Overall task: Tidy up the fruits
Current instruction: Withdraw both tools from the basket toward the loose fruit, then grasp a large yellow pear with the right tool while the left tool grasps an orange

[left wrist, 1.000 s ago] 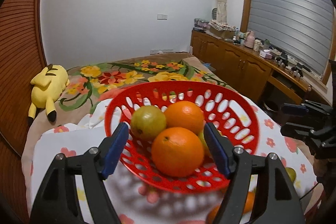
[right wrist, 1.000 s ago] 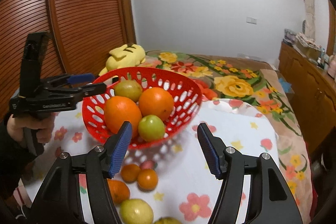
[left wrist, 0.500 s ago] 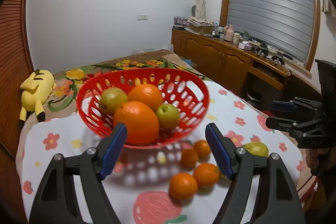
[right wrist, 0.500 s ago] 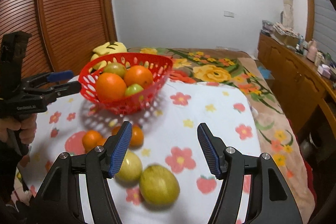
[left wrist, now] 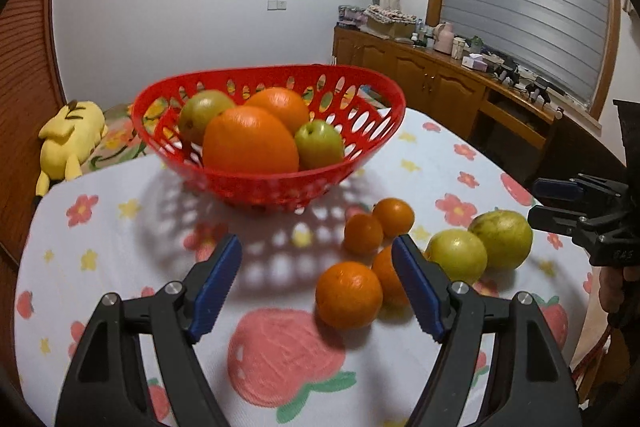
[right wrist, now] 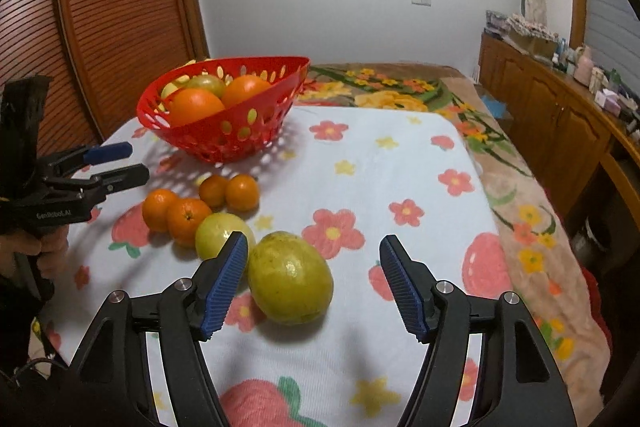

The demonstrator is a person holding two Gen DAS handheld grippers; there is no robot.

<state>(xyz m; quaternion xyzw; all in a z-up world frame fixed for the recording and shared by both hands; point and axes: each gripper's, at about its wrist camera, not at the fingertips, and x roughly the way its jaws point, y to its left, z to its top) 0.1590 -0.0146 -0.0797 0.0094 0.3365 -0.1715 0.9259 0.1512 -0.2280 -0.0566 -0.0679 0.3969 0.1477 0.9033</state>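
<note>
A red perforated basket (left wrist: 360, 163) (right wrist: 256, 131) stands on the flowered tablecloth and holds two large oranges (left wrist: 250, 147) and green fruits (left wrist: 320, 145). In front of it lie several loose small oranges (left wrist: 348, 295) (right wrist: 186, 221) and two yellow-green fruits (left wrist: 458, 255) (left wrist: 502, 239). My left gripper (left wrist: 318, 247) is open above the cloth with nothing in its jaws; one small orange sits just inside its right finger. My right gripper (right wrist: 314, 241) has its jaws opening, and the larger yellow-green fruit (right wrist: 290, 277) lies between them by the left pad, not pressed.
A yellow plush toy (left wrist: 68, 143) lies on the floral bedspread (right wrist: 400, 95) beyond the table. Wooden cabinets (left wrist: 440, 87) with clutter on top run along the right wall, and a slatted wooden door (right wrist: 100, 27) is at the left. A hand (right wrist: 44, 247) holds the left gripper (right wrist: 132, 161).
Both grippers have drawn back from the basket and sunk toward the cloth, bringing the loose oranges and yellow-green fruits into view. The right jaws stand slightly wider.
</note>
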